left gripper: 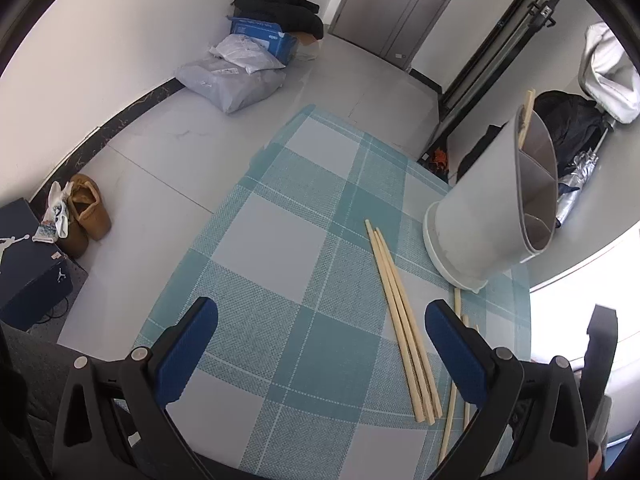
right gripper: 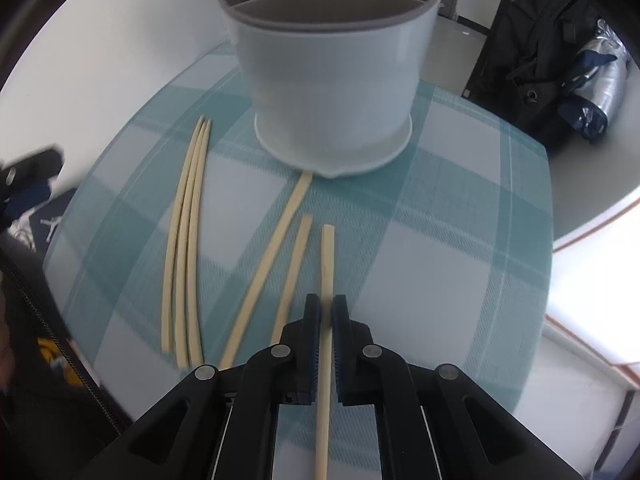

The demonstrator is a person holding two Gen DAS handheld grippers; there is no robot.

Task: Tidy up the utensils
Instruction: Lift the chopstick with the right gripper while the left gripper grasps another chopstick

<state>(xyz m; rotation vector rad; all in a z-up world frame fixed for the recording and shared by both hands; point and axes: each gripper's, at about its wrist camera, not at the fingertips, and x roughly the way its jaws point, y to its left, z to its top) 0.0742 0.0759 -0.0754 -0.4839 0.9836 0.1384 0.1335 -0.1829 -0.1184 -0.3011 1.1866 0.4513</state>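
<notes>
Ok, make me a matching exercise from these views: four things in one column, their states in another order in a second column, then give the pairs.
Things:
1. right gripper
2. left gripper
3. white plastic divided utensil holder
4. group of three pale wooden chopsticks

States:
A. lying side by side on the teal-and-white checked tablecloth
B. shut on a single pale wooden chopstick
C. open, nothing between its blue pads
D. standing upright on the cloth, one chopstick already inside

Pairs: 1-B, 2-C, 3-D, 4-A
</notes>
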